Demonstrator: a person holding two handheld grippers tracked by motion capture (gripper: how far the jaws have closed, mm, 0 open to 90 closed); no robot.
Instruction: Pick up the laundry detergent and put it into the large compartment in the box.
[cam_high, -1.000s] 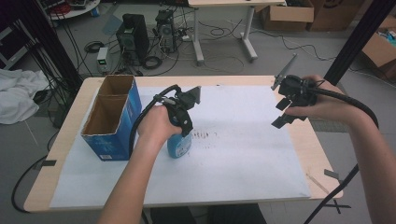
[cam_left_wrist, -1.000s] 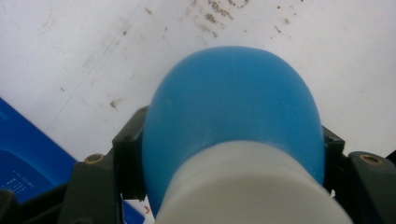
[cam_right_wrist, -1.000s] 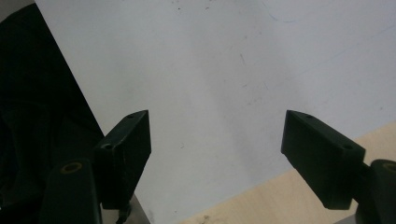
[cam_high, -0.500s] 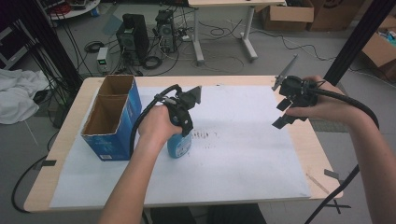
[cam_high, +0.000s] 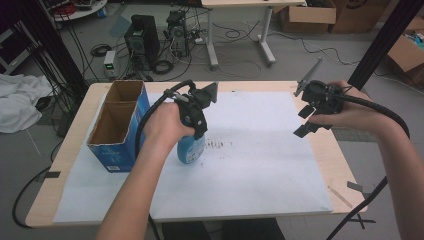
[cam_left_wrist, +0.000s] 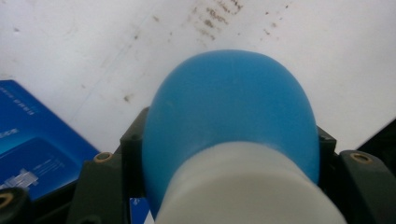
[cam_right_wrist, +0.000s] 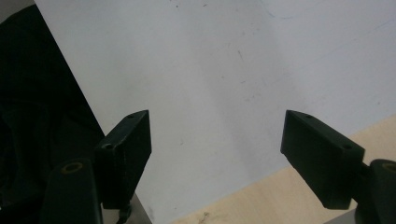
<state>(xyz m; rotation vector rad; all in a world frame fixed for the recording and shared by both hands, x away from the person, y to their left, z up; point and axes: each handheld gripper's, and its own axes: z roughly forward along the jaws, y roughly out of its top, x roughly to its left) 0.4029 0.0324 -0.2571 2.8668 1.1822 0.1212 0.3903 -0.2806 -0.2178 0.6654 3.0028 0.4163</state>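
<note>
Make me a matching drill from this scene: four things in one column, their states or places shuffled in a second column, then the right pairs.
Things:
1. left gripper
2. right gripper
3. blue box
4. white sheet

States or places:
A. covers most of the tabletop, with dark smudges near its middle
B. open at the top, stands at the table's left side
C. jaws wide apart with nothing between them
D. closed on the blue bottle

Pairs: 1-D, 2-C, 3-B, 4-A
</note>
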